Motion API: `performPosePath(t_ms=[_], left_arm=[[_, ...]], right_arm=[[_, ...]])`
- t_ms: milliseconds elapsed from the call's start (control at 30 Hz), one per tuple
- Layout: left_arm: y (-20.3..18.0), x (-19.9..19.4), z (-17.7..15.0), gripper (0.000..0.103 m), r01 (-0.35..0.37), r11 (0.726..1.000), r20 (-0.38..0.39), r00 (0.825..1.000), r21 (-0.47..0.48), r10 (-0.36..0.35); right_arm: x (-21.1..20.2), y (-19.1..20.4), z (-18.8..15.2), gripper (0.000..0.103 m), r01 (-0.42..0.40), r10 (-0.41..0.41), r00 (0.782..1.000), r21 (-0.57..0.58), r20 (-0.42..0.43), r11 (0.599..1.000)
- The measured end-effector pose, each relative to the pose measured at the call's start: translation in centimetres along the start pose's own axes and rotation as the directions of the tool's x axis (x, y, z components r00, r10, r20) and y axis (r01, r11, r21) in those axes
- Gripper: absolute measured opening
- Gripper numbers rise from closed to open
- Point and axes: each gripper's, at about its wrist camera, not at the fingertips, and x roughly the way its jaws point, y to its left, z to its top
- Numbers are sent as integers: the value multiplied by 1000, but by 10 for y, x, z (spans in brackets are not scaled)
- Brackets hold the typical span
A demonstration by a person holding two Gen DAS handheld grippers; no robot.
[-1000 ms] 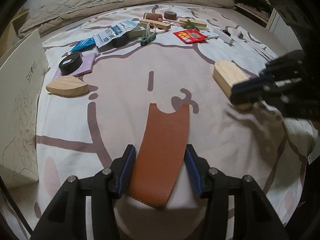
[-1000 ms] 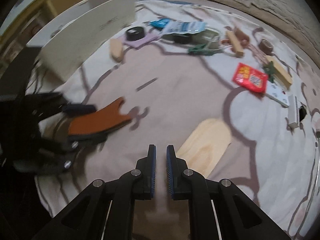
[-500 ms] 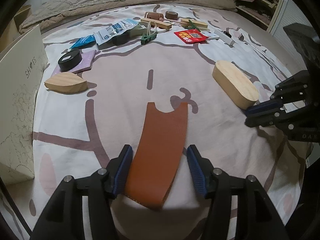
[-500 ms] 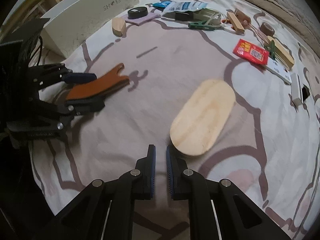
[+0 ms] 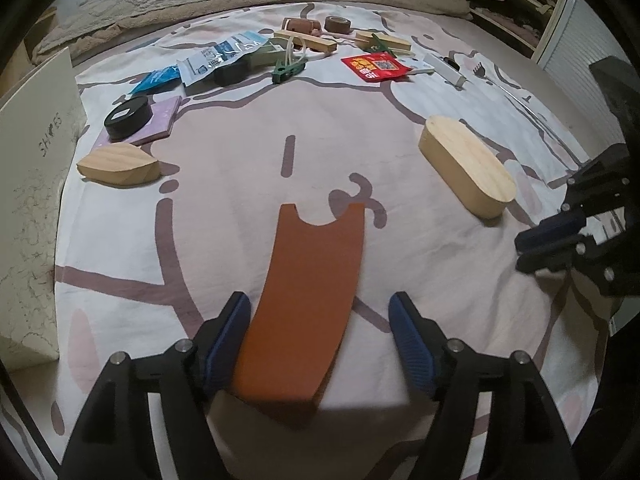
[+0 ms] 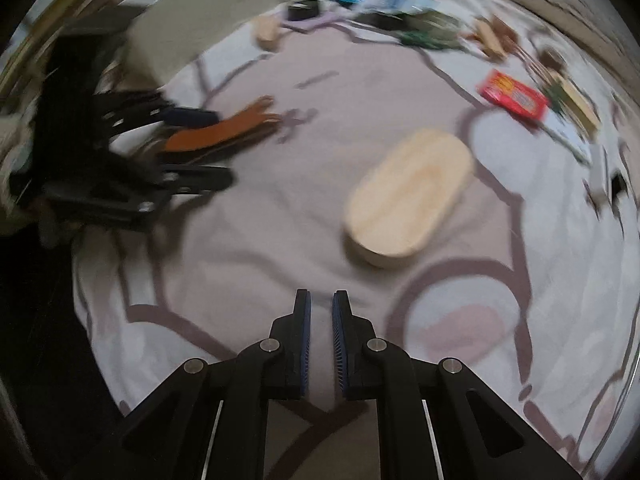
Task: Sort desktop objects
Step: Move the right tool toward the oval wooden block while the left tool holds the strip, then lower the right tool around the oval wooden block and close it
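While the left gripper is spread wide, the brown leather sleeve is left lying loose between its fingers on the patterned bedsheet, touched by the left pad at most and clear of the right one. Off to the right, the right gripper is held just above the sheet with its jaws nearly pinched together on nothing, the oval wooden block sitting just ahead of it. Further back, a leaf-shaped wooden piece, a black round tin on a purple pad, and a red packet are scattered in a row of clutter.
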Motion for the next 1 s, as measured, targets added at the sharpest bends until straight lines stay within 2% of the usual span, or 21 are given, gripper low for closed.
performPosePath(t_ms=[200,333,433,633,1000], left_arm=[[-2,1,1,77,7,1000,-4,1000,4,-7],[-1,2,2,78,14,1000,-5,1000,3,-14],[-1,2,2,79,18,1000,-4,1000,4,-18],[-1,3,2,80,20,1000,-8,1000,-2,-20],[-1,3,1,81,32,999,-5,999,-14,-32]], right_arm=[[7,6,27,11,-30,29,998,32,48,999],[16,6,36,11,19,-21,999,46,45,999],[15,-4,35,11,7,-10,999,70,46,998],[3,-26,24,11,32,-38,998,130,49,991],[-24,-85,14,11,139,-168,982,274,85,951]])
